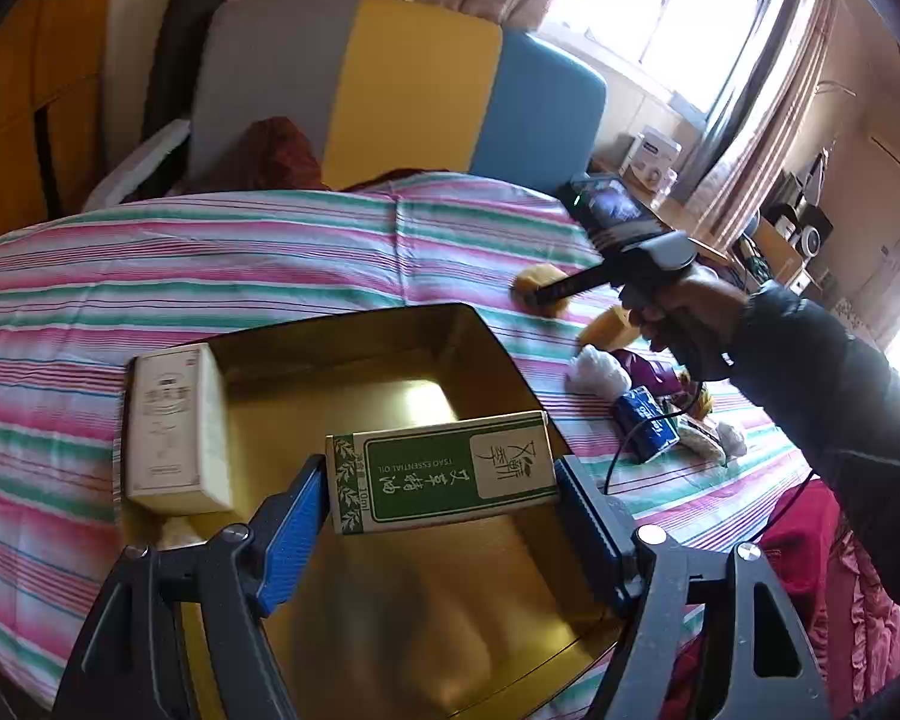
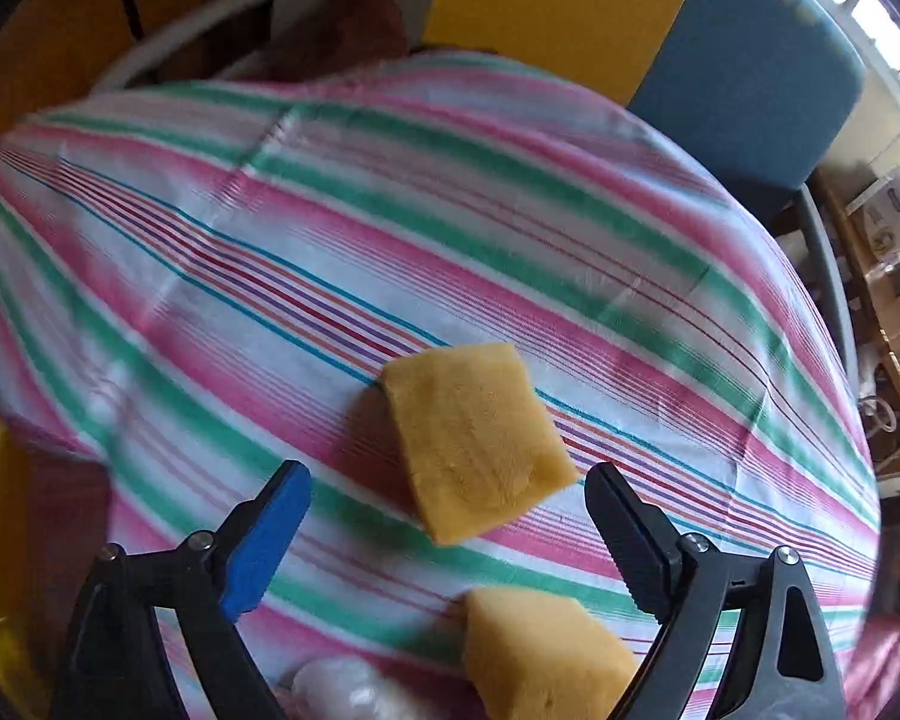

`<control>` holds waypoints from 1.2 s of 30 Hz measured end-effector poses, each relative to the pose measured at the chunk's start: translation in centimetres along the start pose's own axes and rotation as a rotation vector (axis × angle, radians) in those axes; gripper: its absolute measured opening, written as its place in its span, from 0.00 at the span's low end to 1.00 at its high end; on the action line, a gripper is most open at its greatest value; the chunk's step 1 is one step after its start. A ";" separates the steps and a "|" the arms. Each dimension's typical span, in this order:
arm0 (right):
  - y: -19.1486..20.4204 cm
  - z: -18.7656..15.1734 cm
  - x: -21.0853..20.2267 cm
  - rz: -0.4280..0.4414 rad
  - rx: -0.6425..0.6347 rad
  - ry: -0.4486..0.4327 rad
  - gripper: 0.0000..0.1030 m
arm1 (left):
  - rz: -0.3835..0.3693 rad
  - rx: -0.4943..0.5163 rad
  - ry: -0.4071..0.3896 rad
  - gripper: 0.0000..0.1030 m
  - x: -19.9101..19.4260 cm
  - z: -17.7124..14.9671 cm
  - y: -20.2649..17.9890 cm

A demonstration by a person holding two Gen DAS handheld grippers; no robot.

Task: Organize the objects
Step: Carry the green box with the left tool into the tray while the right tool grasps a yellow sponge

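Note:
My left gripper (image 1: 441,474) is shut on a green and white essential-oil box (image 1: 426,483), gripped by its ends between the blue pads. It hangs over an open gold tin (image 1: 360,354) on the striped bed sheet. A white carton (image 1: 171,426) stands inside the tin against its left wall. In a person's hand, my right gripper (image 2: 447,474) is open and points steeply down. A yellow sponge (image 2: 474,438) lies on the sheet between its fingertips, untouched by the pads. A second yellow sponge (image 2: 540,654) lies closer to the camera. The left wrist view shows the right gripper (image 1: 540,298) over the first sponge (image 1: 537,279).
To the right of the tin lies a small pile: a white plastic bundle (image 1: 597,372), a purple item (image 1: 654,369) and a blue packet (image 1: 645,423), with a black cable (image 1: 624,450) trailing over it. A grey, yellow and blue headboard (image 1: 414,90) stands behind the bed. Red cloth (image 1: 810,540) hangs at the right edge.

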State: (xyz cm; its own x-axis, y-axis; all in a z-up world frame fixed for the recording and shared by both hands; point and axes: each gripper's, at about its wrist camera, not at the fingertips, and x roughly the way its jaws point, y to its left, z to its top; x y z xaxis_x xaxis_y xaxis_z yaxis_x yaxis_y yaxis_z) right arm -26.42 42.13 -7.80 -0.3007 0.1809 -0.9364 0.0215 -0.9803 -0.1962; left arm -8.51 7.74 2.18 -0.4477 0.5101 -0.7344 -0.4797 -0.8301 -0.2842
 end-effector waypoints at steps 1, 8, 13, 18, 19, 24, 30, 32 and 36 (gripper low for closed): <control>0.3 0.1 0.7 -0.022 -0.009 0.012 0.83 | 0.010 0.003 -0.006 0.73 -0.5 -0.2 0.2; 0.8 -2.9 -3.2 -0.071 -0.009 -0.122 0.51 | 0.077 -0.074 -0.014 0.73 -3.3 -2.1 3.4; 1.9 -6.8 -8.6 -0.027 0.005 -0.251 0.51 | 0.162 -0.141 -0.013 0.73 -5.7 -4.8 6.2; 2.9 -11.4 -12.3 0.053 0.074 -0.336 0.51 | 0.197 -0.170 0.018 0.73 -6.4 -7.7 7.2; 3.0 -12.1 -12.7 0.064 0.085 -0.345 0.51 | 0.199 -0.170 0.020 0.73 -6.4 -8.1 7.1; 4.8 -16.0 -15.3 0.172 0.135 -0.391 0.51 | 0.180 -0.167 0.049 0.73 -5.3 -9.6 6.9; 7.9 -19.2 -17.1 0.276 0.119 -0.428 0.51 | 0.211 -0.094 0.079 0.73 -3.3 -9.7 5.3; 8.9 -19.8 -17.3 0.293 0.114 -0.433 0.51 | 0.212 -0.085 0.079 0.73 -2.7 -9.6 5.2; 10.7 -20.8 -17.1 0.328 0.103 -0.427 0.51 | 0.236 -0.073 0.098 0.73 -1.4 -8.9 5.4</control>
State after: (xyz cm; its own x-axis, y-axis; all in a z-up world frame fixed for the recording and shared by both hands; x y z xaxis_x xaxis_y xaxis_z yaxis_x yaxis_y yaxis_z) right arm -1.22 30.15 0.04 -0.6546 -0.1630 -0.7382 0.0919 -0.9864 0.1363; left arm -3.78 0.51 -3.86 -0.4639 0.2787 -0.8409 -0.3130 -0.9396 -0.1388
